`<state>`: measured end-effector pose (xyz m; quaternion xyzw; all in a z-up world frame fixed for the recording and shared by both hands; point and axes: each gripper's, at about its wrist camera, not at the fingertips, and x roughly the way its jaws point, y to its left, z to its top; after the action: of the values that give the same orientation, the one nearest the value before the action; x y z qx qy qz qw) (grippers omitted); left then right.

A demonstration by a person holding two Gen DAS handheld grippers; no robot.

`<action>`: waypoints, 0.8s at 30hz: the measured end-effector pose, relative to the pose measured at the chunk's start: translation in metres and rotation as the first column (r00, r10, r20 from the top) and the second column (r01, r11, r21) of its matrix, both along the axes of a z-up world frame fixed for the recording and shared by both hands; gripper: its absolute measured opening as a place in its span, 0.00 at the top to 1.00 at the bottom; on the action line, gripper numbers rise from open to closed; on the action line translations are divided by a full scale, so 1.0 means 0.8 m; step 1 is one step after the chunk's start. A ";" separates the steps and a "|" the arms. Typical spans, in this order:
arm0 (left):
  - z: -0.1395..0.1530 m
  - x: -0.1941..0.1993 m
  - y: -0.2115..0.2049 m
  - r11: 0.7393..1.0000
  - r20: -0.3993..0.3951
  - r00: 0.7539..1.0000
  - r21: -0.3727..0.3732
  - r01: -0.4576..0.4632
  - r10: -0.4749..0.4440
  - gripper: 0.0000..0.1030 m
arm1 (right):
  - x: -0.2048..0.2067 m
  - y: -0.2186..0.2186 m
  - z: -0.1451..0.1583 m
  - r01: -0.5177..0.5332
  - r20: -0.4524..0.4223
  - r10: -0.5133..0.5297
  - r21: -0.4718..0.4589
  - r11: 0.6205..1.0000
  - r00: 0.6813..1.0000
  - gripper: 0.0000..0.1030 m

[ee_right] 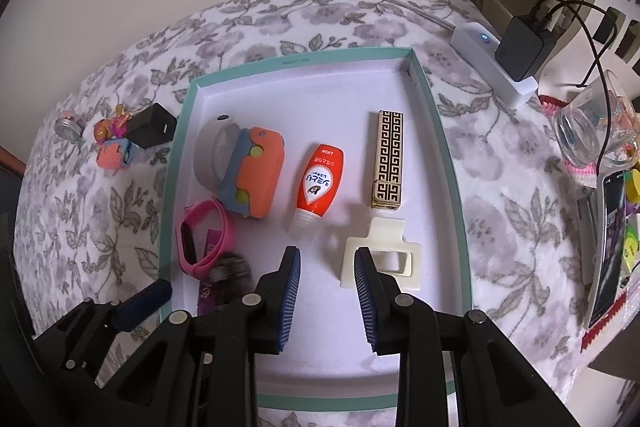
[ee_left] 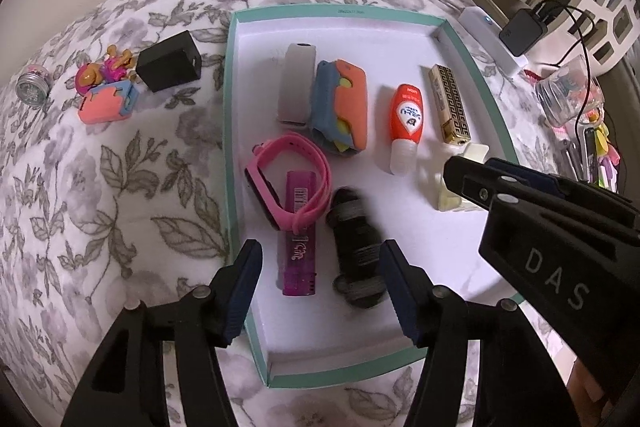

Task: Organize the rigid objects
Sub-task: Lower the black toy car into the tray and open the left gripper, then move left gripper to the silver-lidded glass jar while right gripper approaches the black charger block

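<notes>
- Presently, left wrist view: the left claw [ee_left: 320, 291] stands wide and holds nothing, hovering over the near end of the teal-rimmed tray [ee_left: 240, 331], which lies on the floral bed cover [ee_left: 100, 187].
- Between its fingers lie a purple lighter [ee_left: 299, 251] and a dark ribbed cylinder [ee_left: 356, 255], blurred; a pink watch band [ee_left: 288, 179] loops over the lighter's far end.
- Judgement: the lighter is light, stiff and smooth, likely slippery; best taken across its flat sides near mid-length, clear of the soft band.
- Outside the tray, toward the bed's left edge, sit a black adapter [ee_left: 170, 65], a pink toy block [ee_left: 106, 103] and a small tin [ee_left: 34, 89], all apparently unsorted.
- Right wrist view: the right claw [ee_right: 328, 291] is moderately open and empty; its right finger [ee_right: 366, 291] overlaps the near left corner of a cream hair clip [ee_right: 384, 255] near the tray's right wall. Contact cannot be confirmed.
- Judgement: the clip is light, rigid plastic, possibly brittle; take it across the solid frame bars.
- Further in lie an orange tube [ee_right: 320, 179] and a gold-patterned case [ee_right: 388, 159], well apart.
</notes>
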<state>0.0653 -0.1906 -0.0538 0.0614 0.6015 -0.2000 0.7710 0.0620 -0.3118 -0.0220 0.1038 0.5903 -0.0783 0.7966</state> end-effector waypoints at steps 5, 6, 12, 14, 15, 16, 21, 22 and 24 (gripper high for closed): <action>0.009 0.005 0.008 1.000 0.030 0.999 0.004 -0.027 0.027 0.39 | 0.000 0.000 0.001 0.004 0.003 -0.004 -0.003 1.000 1.000 0.70; 0.011 0.005 0.009 0.999 0.039 0.999 0.011 -0.033 0.033 0.38 | 0.000 0.000 0.001 0.005 0.004 -0.005 -0.003 1.000 1.000 0.70; 0.016 0.011 0.025 0.993 0.085 0.992 0.061 -0.098 0.093 0.26 | 0.001 0.001 0.001 0.004 0.004 -0.004 -0.009 1.000 1.000 0.70; 0.020 0.014 0.031 0.990 0.109 0.987 0.068 -0.124 0.117 0.26 | 0.002 0.002 0.000 0.004 0.003 -0.004 -0.013 1.000 1.000 0.69; 0.022 0.015 0.034 0.988 0.120 0.985 0.069 -0.135 0.126 0.24 | 0.002 0.001 0.000 0.006 0.001 -0.006 -0.013 1.000 1.000 0.66; 0.024 0.017 0.037 0.987 0.131 0.982 0.069 -0.148 0.139 0.22 | 0.002 0.001 -0.001 0.010 0.002 -0.010 -0.012 1.000 1.000 0.62; 0.025 0.028 0.055 0.969 0.148 0.964 0.076 -0.234 0.221 0.21 | 0.002 -0.005 -0.002 0.037 0.010 -0.037 -0.010 0.999 0.999 0.43; 0.025 0.030 0.060 0.965 0.146 0.960 0.074 -0.250 0.238 0.21 | 0.002 -0.005 -0.002 0.042 0.013 -0.042 -0.008 0.999 0.999 0.40; 0.024 0.033 0.068 0.959 0.138 0.955 0.068 -0.274 0.263 0.21 | 0.002 -0.006 -0.002 0.049 0.019 -0.049 -0.006 0.999 0.999 0.32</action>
<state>0.0920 -0.1363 -0.0346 0.0250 0.5620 -0.0628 0.8244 0.0637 -0.3168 -0.0236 0.1167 0.5796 -0.0987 0.8004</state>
